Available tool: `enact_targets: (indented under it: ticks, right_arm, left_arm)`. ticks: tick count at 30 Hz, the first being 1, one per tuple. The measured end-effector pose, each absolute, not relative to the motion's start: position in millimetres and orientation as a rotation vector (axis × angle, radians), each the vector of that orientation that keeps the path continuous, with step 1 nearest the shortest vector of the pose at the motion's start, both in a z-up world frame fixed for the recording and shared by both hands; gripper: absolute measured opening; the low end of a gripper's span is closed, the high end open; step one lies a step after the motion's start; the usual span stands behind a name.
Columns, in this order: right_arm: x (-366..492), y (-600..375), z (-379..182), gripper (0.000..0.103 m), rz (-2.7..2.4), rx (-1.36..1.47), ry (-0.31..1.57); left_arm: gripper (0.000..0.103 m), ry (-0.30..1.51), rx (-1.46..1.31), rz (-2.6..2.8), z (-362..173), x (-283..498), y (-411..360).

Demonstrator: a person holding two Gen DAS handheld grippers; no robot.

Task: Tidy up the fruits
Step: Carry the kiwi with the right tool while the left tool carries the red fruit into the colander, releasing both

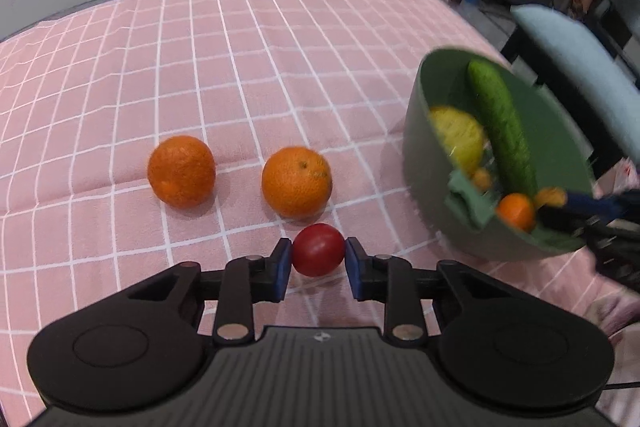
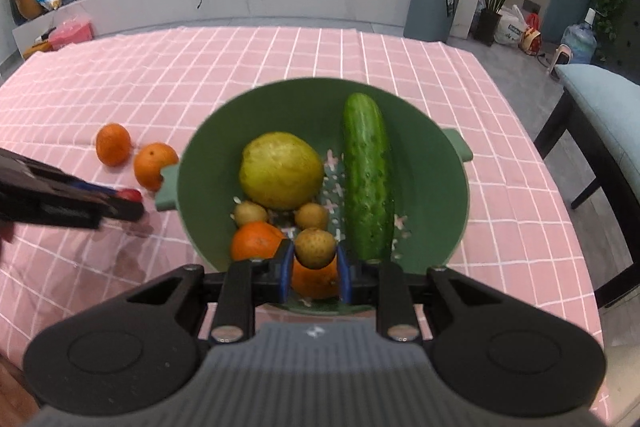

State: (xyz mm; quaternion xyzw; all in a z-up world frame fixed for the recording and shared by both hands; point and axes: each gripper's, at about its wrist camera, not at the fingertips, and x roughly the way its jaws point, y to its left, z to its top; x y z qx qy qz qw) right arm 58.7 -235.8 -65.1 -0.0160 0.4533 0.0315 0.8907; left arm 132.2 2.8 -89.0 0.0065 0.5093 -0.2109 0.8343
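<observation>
My left gripper (image 1: 318, 255) is shut on a small red fruit (image 1: 318, 250) just above the pink checked cloth. Two oranges (image 1: 181, 171) (image 1: 297, 181) lie on the cloth beyond it. My right gripper (image 2: 315, 259) is shut on a small tan round fruit (image 2: 315, 247) over the near part of the green bowl (image 2: 440, 195). The bowl holds a yellow-green pear-like fruit (image 2: 281, 169), a cucumber (image 2: 367, 175), oranges (image 2: 256, 241) and two more small tan fruits (image 2: 250, 213). The left gripper shows at the left of the right wrist view (image 2: 120, 201).
The bowl (image 1: 424, 163) stands at the table's right side, with handles left and right. A light blue chair (image 2: 600, 115) stands off the right edge. A grey bin (image 2: 434, 5) and plants are beyond the far edge.
</observation>
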Motion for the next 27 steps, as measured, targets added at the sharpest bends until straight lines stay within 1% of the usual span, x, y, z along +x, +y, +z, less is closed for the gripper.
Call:
enact_targets:
  ticks: [5, 13, 20, 27]
  right_arm:
    - [62, -236, -66, 0.019, 0.083, -0.053, 0.951]
    - [67, -240, -68, 0.019, 0.093, -0.079, 0.974]
    - [68, -245, -70, 0.019, 0.106, -0.082, 1.004]
    - [69, -248, -72, 0.019, 0.122, -0.082, 1.022]
  left_arm:
    - [0.032, 1.044, -0.046, -0.48, -55, 125, 4]
    - [0.032, 0.984, 0.045, -0.593, -14, 121, -35]
    - [0.032, 1.029, 0.15, -0.665, -21, 124, -83]
    - [0.032, 1.081, 0.206, -0.661, -40, 131, -96]
